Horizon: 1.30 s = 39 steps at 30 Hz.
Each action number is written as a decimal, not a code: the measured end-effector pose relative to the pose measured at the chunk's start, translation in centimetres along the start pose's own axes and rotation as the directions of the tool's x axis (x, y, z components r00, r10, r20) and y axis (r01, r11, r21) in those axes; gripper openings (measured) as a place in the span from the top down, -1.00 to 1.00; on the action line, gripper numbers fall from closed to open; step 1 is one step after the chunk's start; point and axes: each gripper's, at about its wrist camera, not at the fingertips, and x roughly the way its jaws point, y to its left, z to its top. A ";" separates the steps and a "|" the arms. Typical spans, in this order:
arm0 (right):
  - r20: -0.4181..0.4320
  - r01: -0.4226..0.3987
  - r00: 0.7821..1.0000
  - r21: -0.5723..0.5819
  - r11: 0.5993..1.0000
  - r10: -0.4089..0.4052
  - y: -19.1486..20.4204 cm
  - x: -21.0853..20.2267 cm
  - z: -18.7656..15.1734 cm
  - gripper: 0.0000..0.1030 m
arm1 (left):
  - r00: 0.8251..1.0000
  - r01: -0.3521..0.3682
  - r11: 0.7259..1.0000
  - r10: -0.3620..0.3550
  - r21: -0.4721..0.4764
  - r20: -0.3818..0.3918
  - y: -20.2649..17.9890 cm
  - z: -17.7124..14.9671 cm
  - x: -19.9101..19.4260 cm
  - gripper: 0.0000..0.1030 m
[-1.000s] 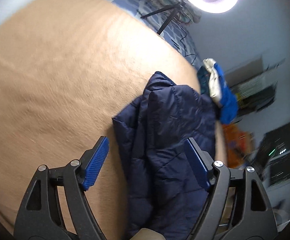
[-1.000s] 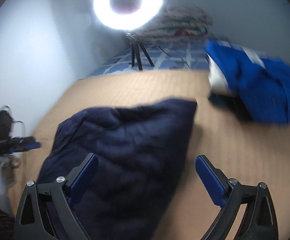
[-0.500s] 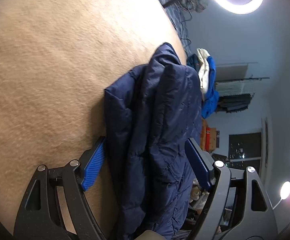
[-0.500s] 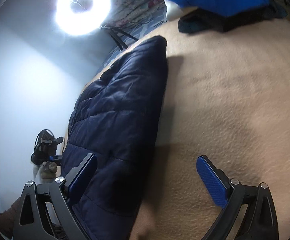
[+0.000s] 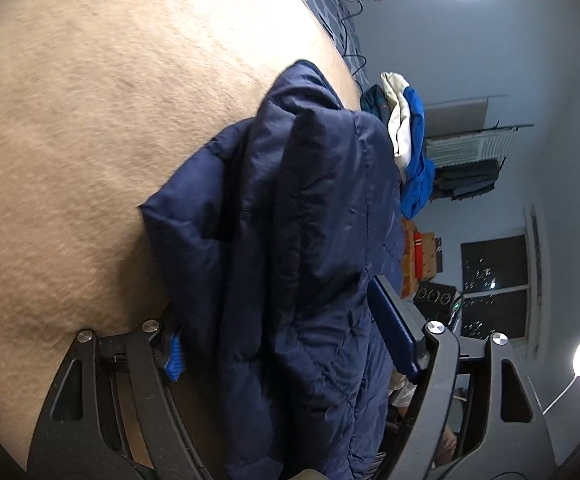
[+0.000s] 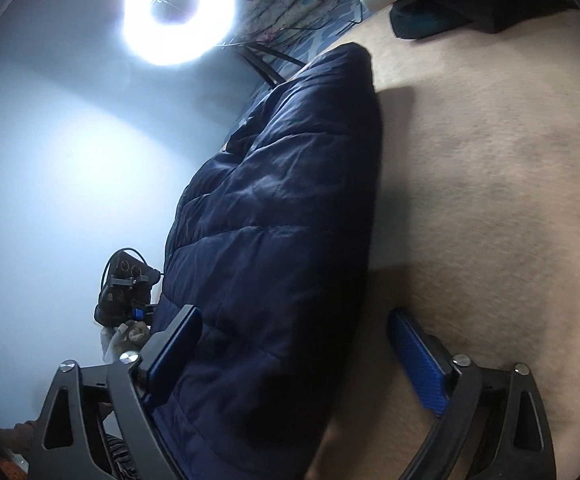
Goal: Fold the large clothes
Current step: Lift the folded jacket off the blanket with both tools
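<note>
A navy quilted puffer jacket [image 5: 309, 220] lies bunched on a beige blanket [image 5: 90, 120] that covers a bed. My left gripper [image 5: 286, 340] straddles the jacket's near end. Its jaws are closing and the padded cloth fills the gap, hiding most of the left pad. In the right wrist view the jacket [image 6: 282, 220] runs away from me. My right gripper [image 6: 295, 352] is closing around its near edge. The left pad lies against the cloth, and bare blanket [image 6: 489, 200] shows before the right pad.
A heap of bright blue and white clothes [image 5: 413, 160] sits at the bed's far edge, with a dark garment [image 6: 449, 16] beside it. A ring light [image 6: 178, 12] on a tripod stands behind the bed. Shelves and a dark window [image 5: 493, 272] are off to the right.
Both grippers have come down and forward onto the jacket, which now sits between their jaws. The right view has rolled and tipped downward. Both pairs of jaws have narrowed slightly.
</note>
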 end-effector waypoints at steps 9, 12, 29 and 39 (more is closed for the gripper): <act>-0.043 -0.017 0.999 0.024 1.000 0.018 0.7 1.9 0.0 -0.27 | 0.994 -0.108 0.992 0.108 0.067 0.007 -1.8 -0.3 1.1 -0.08; -0.045 -0.013 0.999 0.039 0.999 0.015 0.6 1.7 -0.1 -0.05 | 0.988 -0.156 0.981 0.153 0.117 0.030 -2.9 -0.8 0.9 0.15; -0.023 0.211 0.976 -0.169 0.963 -0.218 8.1 -0.8 -0.5 0.64 | 0.949 -0.313 0.895 0.281 0.319 0.141 -9.0 -5.0 -0.7 0.63; 0.049 0.254 0.967 -0.212 0.944 -0.249 9.8 -6.6 -1.2 0.66 | 0.965 -0.259 0.869 0.216 0.422 0.148 -14.7 -7.9 -0.1 0.65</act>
